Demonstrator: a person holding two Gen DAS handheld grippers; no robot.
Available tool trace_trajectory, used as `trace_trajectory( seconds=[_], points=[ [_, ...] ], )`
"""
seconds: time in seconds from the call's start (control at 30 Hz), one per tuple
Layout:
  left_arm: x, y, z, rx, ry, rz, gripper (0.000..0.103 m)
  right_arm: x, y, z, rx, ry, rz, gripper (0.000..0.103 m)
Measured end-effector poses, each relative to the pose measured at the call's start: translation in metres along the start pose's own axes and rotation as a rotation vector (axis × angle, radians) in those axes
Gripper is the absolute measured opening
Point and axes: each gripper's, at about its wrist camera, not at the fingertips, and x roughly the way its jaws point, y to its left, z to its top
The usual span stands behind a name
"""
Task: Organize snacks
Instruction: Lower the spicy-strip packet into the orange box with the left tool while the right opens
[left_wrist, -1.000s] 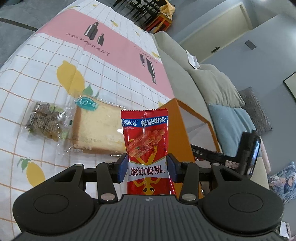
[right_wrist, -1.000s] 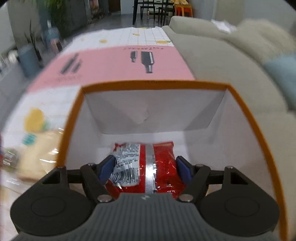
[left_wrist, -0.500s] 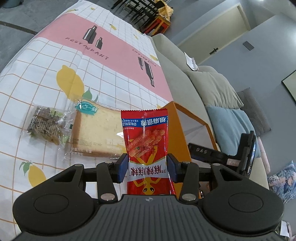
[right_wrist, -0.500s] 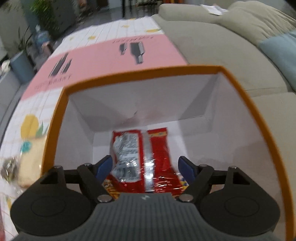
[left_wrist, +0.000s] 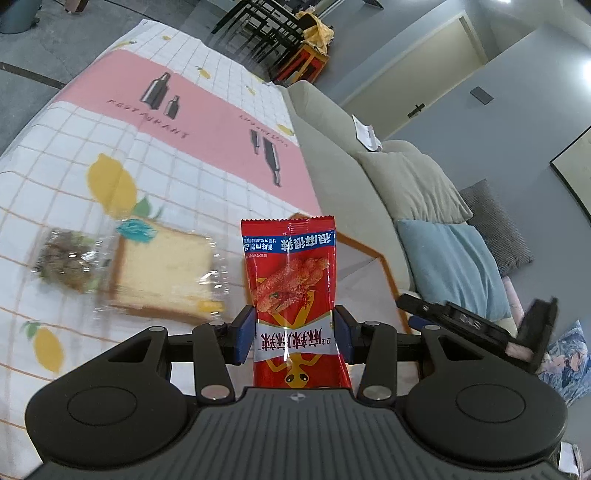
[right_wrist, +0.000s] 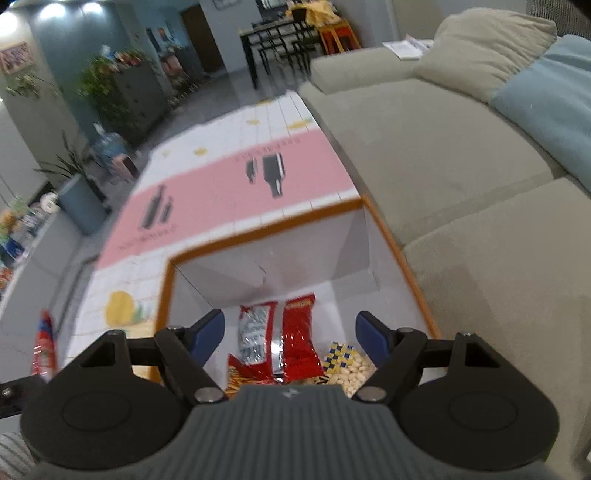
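Observation:
My left gripper (left_wrist: 294, 334) is shut on a red snack packet (left_wrist: 291, 280), held upright above the tablecloth. Its edge also shows at the far left of the right wrist view, red snack packet (right_wrist: 44, 341). Behind it stands the orange-rimmed white box (left_wrist: 373, 254). My right gripper (right_wrist: 290, 332) hangs open above that box (right_wrist: 391, 240), nothing between its fingers. Down in the box lies another red packet (right_wrist: 280, 339), back side up, beside a bag of pale nuts (right_wrist: 349, 369). A wrapped cake slice (left_wrist: 162, 273) and a clear bag of dark snacks (left_wrist: 68, 260) lie on the cloth at left.
The table wears a white grid cloth with a pink band (left_wrist: 207, 125) and lemon prints. A grey sofa (right_wrist: 461, 147) with beige and blue cushions runs along the right, close to the box. Dining chairs (left_wrist: 273, 33) and plants (right_wrist: 110, 96) stand farther off.
My right gripper let go of the red packet, which now lies in the box, then opened wider, rose and drew back. The left gripper lifted a little with its packet.

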Motion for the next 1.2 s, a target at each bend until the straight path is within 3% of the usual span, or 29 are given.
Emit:
trace_trajectory(
  seconds=[0.13,0.47,0.77,1.13,1.2],
  points=[
    [0.024,-0.029,0.0,0.01,0.031,-0.003,0.051,-0.026,-0.007,0.004,-0.018,-0.043,0.081,0.076],
    [0.097,-0.091,-0.007,0.064,0.092,-0.002,0.051,-0.052,-0.017,0.009,0.007,-0.115,0.157,0.076],
    [0.171,-0.111,-0.013,0.052,0.175,0.091,0.051,-0.064,-0.051,0.013,0.105,-0.162,0.14,0.076],
    [0.231,-0.126,-0.013,0.063,0.211,0.195,0.051,-0.051,-0.077,0.011,0.201,-0.115,0.164,0.076],
    [0.24,-0.128,-0.014,0.094,0.22,0.255,0.058,-0.047,-0.075,0.011,0.183,-0.101,0.151,0.076]
  ],
)
